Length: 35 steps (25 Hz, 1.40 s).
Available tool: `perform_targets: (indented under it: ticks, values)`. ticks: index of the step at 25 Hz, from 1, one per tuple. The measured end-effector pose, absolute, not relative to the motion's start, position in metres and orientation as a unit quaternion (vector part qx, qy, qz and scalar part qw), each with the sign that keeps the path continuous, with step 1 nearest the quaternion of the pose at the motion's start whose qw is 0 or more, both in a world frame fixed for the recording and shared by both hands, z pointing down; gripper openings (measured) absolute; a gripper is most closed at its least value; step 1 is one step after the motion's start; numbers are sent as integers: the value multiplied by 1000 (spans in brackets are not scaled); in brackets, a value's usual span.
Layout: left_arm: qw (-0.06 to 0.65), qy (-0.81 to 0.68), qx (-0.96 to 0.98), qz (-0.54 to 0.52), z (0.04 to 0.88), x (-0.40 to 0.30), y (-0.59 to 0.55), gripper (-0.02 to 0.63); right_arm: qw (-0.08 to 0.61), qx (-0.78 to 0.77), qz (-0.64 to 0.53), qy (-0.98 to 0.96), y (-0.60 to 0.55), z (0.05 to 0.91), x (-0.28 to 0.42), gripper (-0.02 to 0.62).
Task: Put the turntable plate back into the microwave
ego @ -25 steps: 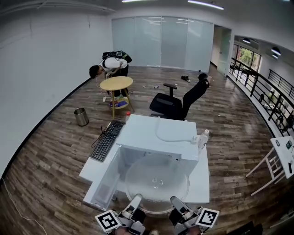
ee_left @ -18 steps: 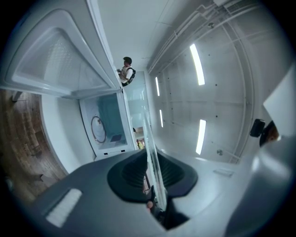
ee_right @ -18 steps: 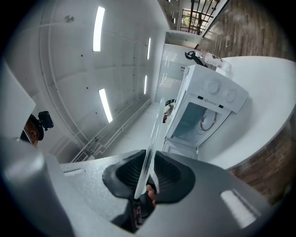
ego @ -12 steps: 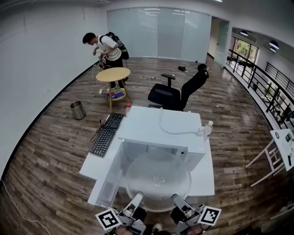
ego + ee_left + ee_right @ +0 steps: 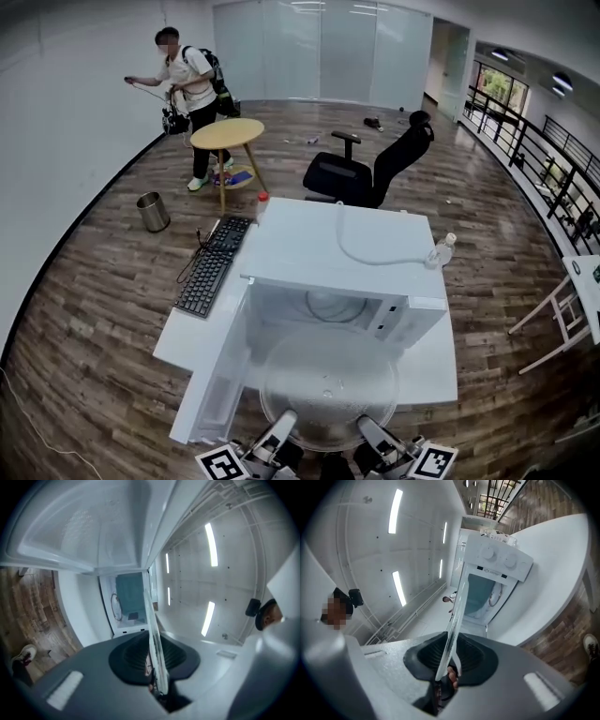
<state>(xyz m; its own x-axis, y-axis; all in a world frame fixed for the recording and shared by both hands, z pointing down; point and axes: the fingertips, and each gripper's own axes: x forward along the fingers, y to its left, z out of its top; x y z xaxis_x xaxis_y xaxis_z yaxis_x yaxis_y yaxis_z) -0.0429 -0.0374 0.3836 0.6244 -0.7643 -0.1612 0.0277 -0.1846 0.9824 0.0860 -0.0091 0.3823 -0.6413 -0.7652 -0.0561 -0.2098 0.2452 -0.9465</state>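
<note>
A clear round glass turntable plate (image 5: 328, 386) hangs level just in front of the open white microwave (image 5: 342, 246). The cavity (image 5: 323, 309) faces me, and its door (image 5: 217, 370) is swung out to the left. My left gripper (image 5: 279, 429) is shut on the plate's near left rim and my right gripper (image 5: 367, 431) on its near right rim. In the left gripper view the plate (image 5: 152, 620) runs edge-on between the dark pads of that gripper (image 5: 153, 660), with the cavity (image 5: 129, 599) beyond. In the right gripper view the plate (image 5: 457, 613) is edge-on too in the gripper (image 5: 449, 660).
The microwave stands on a white table (image 5: 183, 333) beside a black keyboard (image 5: 211, 267), with a white cable (image 5: 366, 255) on its top and a bottle (image 5: 441, 249) at its right. Behind are an office chair (image 5: 366, 173), a round wooden table (image 5: 225, 134), a bin (image 5: 150, 211) and a person (image 5: 183, 80).
Both grippers and the plate have sunk lower in front of the microwave opening. The person at the back has straightened up and stepped left of the round table.
</note>
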Motion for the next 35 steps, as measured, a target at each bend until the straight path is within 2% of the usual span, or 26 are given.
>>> perform_targets:
  ticks: [30, 35]
  values:
    - [557, -319, 668, -377, 438, -37, -124, 51, 235, -302, -491, 783, -118, 430, 99, 75]
    - [554, -320, 668, -380, 437, -39, -130, 51, 253, -301, -500, 771, -125, 428, 96, 75]
